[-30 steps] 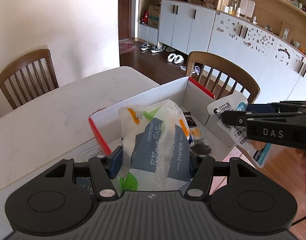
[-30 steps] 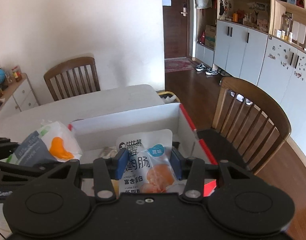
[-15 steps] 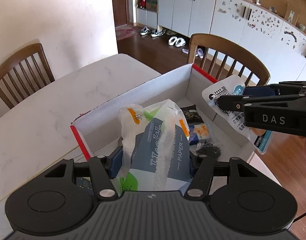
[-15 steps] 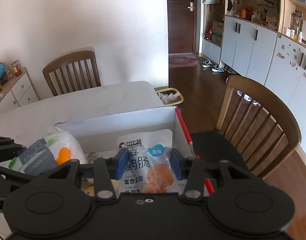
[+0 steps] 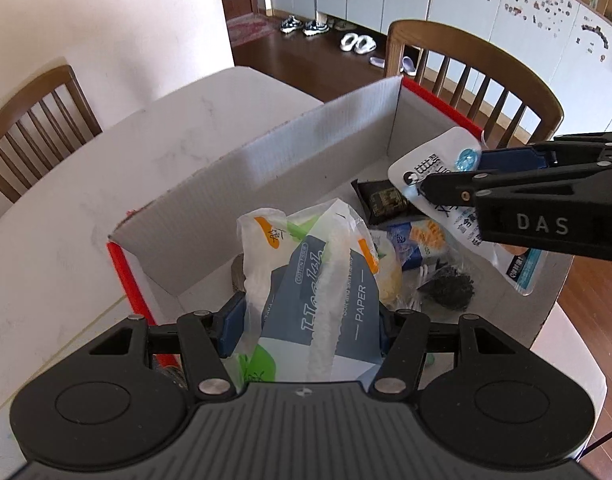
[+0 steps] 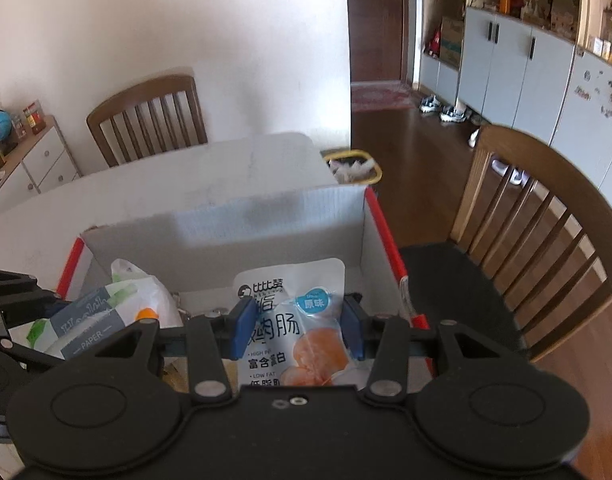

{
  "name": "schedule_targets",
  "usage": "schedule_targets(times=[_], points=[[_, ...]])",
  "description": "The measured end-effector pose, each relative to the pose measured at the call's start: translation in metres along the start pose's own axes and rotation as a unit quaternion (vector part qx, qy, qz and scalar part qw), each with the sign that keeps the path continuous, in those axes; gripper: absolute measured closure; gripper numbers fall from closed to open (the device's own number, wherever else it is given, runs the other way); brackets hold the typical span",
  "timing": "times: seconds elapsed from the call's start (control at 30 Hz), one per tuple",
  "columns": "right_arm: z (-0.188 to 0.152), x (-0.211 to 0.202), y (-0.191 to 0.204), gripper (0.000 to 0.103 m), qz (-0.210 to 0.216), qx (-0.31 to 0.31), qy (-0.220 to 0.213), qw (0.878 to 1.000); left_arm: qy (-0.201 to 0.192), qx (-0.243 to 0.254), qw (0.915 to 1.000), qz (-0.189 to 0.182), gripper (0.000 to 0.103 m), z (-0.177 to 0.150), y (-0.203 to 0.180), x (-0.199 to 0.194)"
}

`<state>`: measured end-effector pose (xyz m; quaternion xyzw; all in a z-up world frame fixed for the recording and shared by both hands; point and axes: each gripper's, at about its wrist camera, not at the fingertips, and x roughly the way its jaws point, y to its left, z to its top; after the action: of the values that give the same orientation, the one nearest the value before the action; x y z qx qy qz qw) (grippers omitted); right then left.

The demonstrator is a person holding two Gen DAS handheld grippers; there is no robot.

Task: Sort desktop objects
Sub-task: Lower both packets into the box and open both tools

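I record my left gripper (image 5: 306,320) clenched on a tissue pack (image 5: 325,292), its blue pads pressing both sides of the white and grey-blue wrapper marked PAPER. The pack hangs above the near left part of the cardboard box (image 5: 266,184), which I take as my landmark. My right gripper (image 6: 298,326) is clamped on a snack pouch (image 6: 298,320), white with an orange picture and a blue round label, held over the right half of the box. In the left wrist view the pouch hangs at the right of the box, with the black finger marked DAS across it.

On the floor of the box, under and between the two held items, lie a black packet (image 5: 381,198), a blue and orange packet (image 5: 417,240) and a dark bundle (image 5: 449,290).

The box stands on a white table (image 5: 106,184). Its edges are red. Beyond it stand a wooden chair (image 5: 477,68) at the right and another chair (image 6: 146,116) at the far side. A bin with a yellow rim (image 6: 353,168) sits on the floor past the table corner.
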<state>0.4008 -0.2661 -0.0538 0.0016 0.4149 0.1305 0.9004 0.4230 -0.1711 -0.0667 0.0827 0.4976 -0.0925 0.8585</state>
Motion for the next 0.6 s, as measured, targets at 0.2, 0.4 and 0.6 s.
schedule_targets(times=[0.2, 0.4, 0.6], points=[[-0.008, 0.01, -0.001, 0.058, 0.004, -0.008, 0.015, 1.0, 0.01, 0.009, 0.9999, 0.003, 0.044, -0.002, -0.002, 0.011], [-0.015, 0.019, -0.001, 0.06, 0.004, -0.017, 0.027, 0.999, 0.011, 0.016, 0.9998, 0.003, 0.044, -0.005, -0.003, 0.019], [-0.018, 0.024, 0.002, 0.06, 0.004, -0.03, 0.034, 0.999, 0.019, 0.017, 0.9997, -0.005, 0.044, -0.01, -0.002, 0.027]])
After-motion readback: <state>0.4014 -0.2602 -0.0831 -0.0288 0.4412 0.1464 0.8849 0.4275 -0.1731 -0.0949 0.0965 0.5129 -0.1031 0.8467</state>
